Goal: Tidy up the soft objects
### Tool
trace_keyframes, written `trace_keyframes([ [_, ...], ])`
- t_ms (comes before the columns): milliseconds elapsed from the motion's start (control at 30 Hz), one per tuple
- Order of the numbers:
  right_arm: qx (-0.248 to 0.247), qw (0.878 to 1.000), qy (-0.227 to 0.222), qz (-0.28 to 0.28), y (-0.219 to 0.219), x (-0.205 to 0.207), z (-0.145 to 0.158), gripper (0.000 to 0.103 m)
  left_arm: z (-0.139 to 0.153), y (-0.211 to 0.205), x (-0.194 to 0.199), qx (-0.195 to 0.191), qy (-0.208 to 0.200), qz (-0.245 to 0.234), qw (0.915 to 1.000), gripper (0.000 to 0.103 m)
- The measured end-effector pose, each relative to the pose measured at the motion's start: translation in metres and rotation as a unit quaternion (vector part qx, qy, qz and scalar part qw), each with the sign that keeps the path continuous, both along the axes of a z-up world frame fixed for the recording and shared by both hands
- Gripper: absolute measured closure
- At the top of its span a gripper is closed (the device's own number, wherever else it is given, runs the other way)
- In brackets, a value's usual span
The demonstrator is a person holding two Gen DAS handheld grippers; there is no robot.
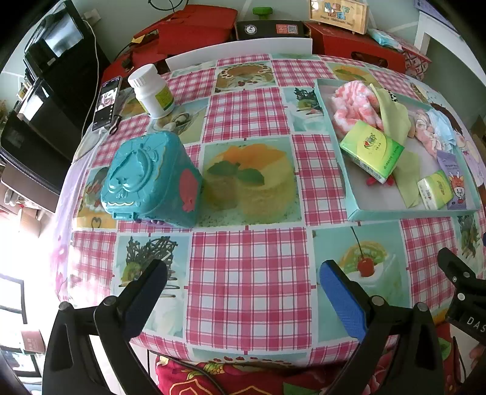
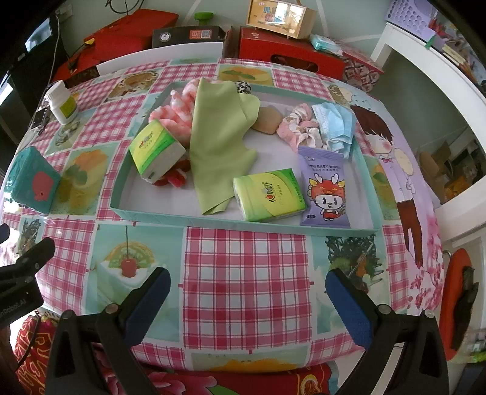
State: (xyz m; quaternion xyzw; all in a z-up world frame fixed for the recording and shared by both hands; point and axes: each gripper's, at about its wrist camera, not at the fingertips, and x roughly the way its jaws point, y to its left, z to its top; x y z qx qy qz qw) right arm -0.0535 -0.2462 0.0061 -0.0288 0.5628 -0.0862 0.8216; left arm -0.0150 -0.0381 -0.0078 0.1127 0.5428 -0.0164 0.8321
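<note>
A: Why do both grippers hang back at the bottom of the frame?

B: Likely the sorting is paused. The left gripper (image 1: 243,291) and right gripper (image 2: 247,299) have jaws spread, holding nothing.

A: And the soft things?

B: Heaped in the tray (image 2: 145,214), mid-frame: green cloth (image 2: 218,133) draped over a pink fluffy cloth (image 2: 174,114), tissue packs (image 2: 268,194), wipes (image 2: 325,190), mask (image 2: 335,123).

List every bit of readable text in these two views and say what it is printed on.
"MINI BABY WIPES": purple wipes pack.
"DAS", cut off at the frame edge: right tongs' body.
"nRobot.AI", start cut off: left tongs' body.
Green tissue packs: logo and print too blurred.
White bottle label: too small.
Yellow sign and black box behind the table: unreadable.
</note>
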Motion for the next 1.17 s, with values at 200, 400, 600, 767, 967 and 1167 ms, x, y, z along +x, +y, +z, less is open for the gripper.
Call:
trace_keyframes([
  [200,-0.001,1.000,-0.002,-0.001,-0.0006,-0.0015,0.0019,0.000,0.0004,-0.0004,-0.0014,0.003,-0.001,-0.001,1.0000,0.003],
  [400,0.000,1.000,-0.001,-0.003,-0.0021,-0.0022,0.0025,0.000,0.0006,0.0001,-0.0026,0.006,-0.001,-0.002,1.0000,0.003],
  [600,0.000,1.000,-0.001,-0.004,-0.0028,-0.0022,0.0022,0.000,0.0008,0.0016,-0.0032,0.007,-0.001,-0.001,1.0000,0.003],
  [767,0.001,1.000,0.000,-0.007,-0.0036,-0.0027,0.0016,0.000,0.0021,0.0014,-0.0041,0.007,-0.004,-0.001,1.0000,0.003],
  [967,0.001,1.000,0.000,-0.008,-0.0032,-0.0032,0.0016,0.000,0.0037,0.0012,-0.0042,0.009,-0.008,-0.001,0.9999,0.003],
  [1167,0.001,1.000,0.001,-0.008,-0.0032,-0.0035,0.0014,0.000,0.0033,0.0013,-0.0042,0.007,-0.005,-0.001,1.0000,0.003],
])
